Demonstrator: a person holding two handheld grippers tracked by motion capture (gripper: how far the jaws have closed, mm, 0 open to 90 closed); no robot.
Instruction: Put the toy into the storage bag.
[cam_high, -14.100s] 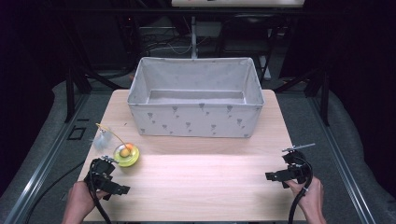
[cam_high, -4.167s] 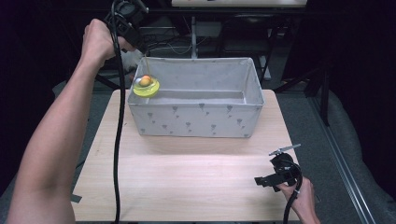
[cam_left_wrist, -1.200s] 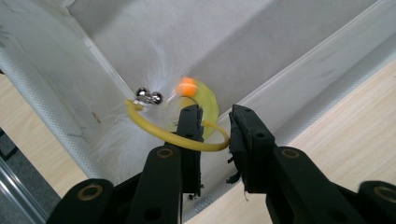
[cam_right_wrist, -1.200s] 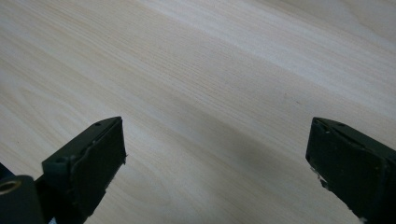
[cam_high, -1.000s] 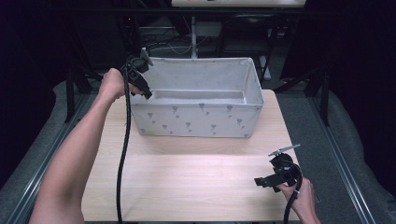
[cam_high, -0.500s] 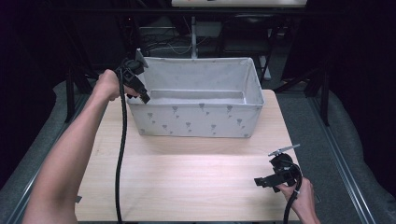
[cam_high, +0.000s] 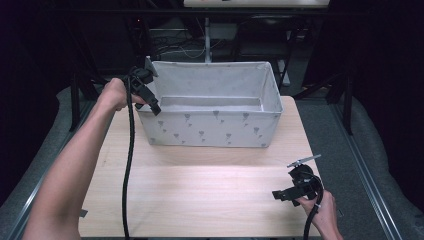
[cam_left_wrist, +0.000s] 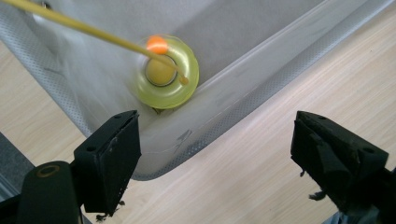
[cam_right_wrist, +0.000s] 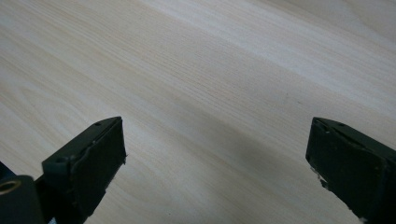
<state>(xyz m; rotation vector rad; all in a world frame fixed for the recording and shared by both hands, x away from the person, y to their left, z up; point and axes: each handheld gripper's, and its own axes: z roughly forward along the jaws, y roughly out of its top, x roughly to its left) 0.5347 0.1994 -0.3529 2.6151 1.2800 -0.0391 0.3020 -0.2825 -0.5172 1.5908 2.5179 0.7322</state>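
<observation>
The left gripper (cam_high: 150, 100) is up at the left end of the grey cloth bin (cam_high: 215, 127). A person's left hand (cam_high: 115, 94) holds it, and the arm reaches far across the worktop (cam_high: 200, 200). Its black cable hangs down along the arm. In the left gripper view, its fingers (cam_left_wrist: 112, 154) are spread wide and hold nothing. They have just been opening. They hang over the rounded corner of the bin, one finger on each side of the rim.

The little yellow-green cup (cam_left_wrist: 167, 72) sits inside the bin, down in that corner, close to the wall. It is a bit blurry. A round yellowish ball lies in the middle of it. A thin yellow stick (cam_left_wrist: 84, 29) with an orange bead goes slanting across the cup. The fingers do not touch the cup or the stick.

The right gripper (cam_high: 295, 187) is near the front right edge of the worktop, far from the bin. The person's right hand (cam_high: 320, 212) holds it low. In the right gripper view, its fingers (cam_right_wrist: 88, 163) are spread wide too, with bare light wood between them.
</observation>
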